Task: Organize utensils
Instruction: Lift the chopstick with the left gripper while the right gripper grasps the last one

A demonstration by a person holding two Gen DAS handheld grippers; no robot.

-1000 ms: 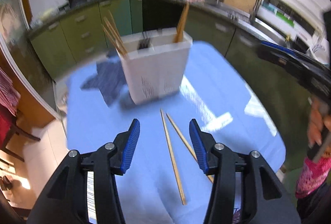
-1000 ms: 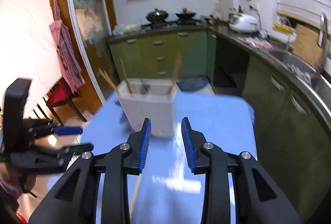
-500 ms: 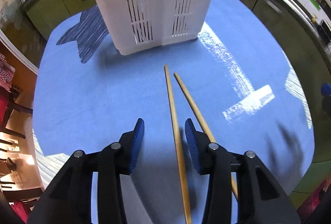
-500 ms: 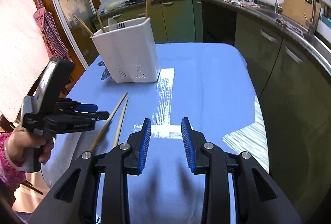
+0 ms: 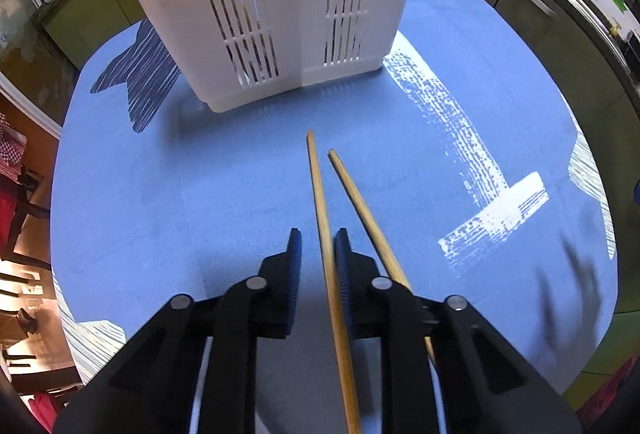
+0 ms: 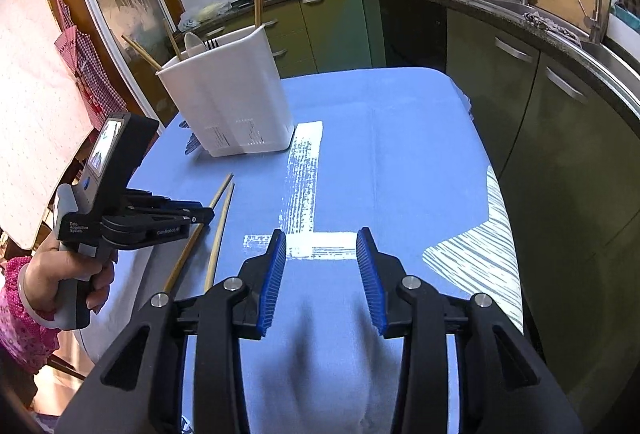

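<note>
Chopsticks: two bare wooden chopsticks [image 5: 352, 189] on blue-clothed surface [image 5: 200, 185]; left gripper [image 5: 318, 246] jaws just closed around one. Right gripper [image 6: 322, 246] jaws, opening, hold nothing. Only its view shows white slotted plastic utensil holder [image 6: 232, 101] contents.

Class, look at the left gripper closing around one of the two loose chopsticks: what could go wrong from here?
1. The left gripper has just been closing on one chopstick, whose long free end may droop or pivot when lifted.
2. The second chopstick lies close beside and could get nudged.
3. The white holder already holds utensils, so insertion could snag.
</note>
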